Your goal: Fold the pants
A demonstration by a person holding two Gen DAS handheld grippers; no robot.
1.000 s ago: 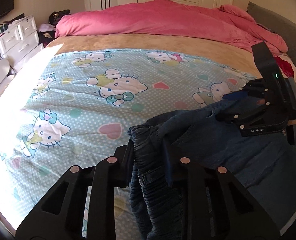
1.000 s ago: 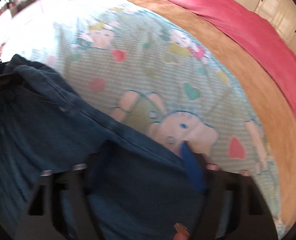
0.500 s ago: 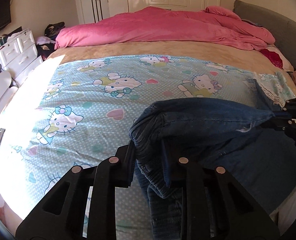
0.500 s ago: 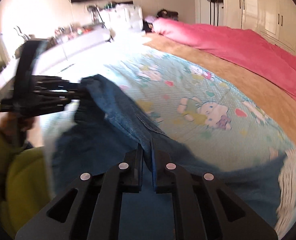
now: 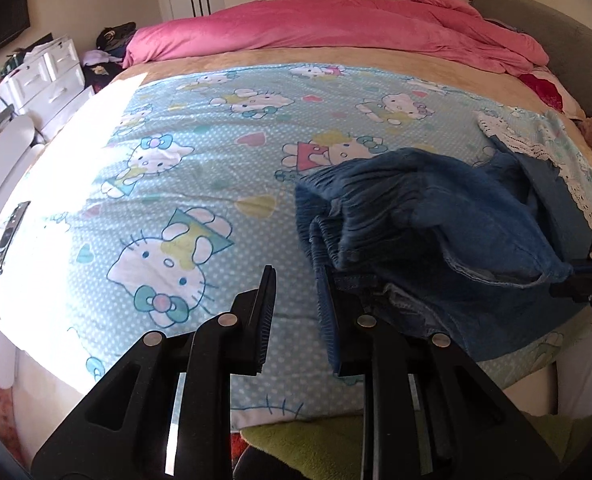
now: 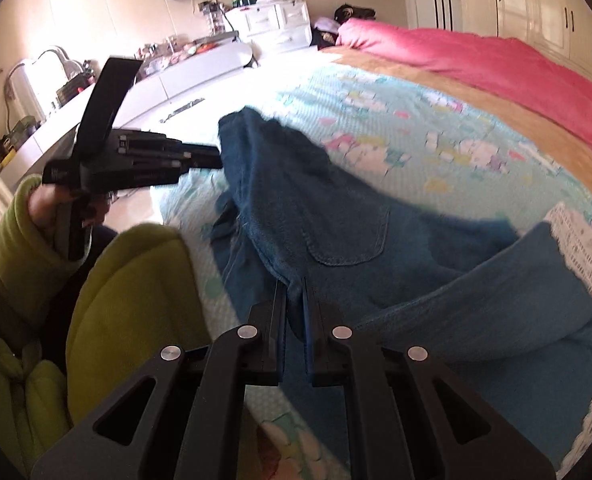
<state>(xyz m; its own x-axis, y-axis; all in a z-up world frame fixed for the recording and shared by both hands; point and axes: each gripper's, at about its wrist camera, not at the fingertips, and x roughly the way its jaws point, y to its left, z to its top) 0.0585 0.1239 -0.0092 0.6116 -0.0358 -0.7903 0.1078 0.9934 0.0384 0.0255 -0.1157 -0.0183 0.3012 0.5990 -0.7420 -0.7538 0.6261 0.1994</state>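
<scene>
Left tool (image 5: pixel 293 312) jaws apart, holding nothing; jeans (image 5: pixel 436 240) waistband just at its 1 o'clock. Right tool (image 6: pixel 294 312) clamped on a denim fold. Jeans bunched at the bed's near edge; Hello Kitty sheet (image 5: pixel 183 184) bare from 9 to 12 o'clock.

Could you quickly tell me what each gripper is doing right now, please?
Left gripper: open, holding nothing; the jeans lie beside its right finger.
Right gripper: closed on the jeans.
</scene>
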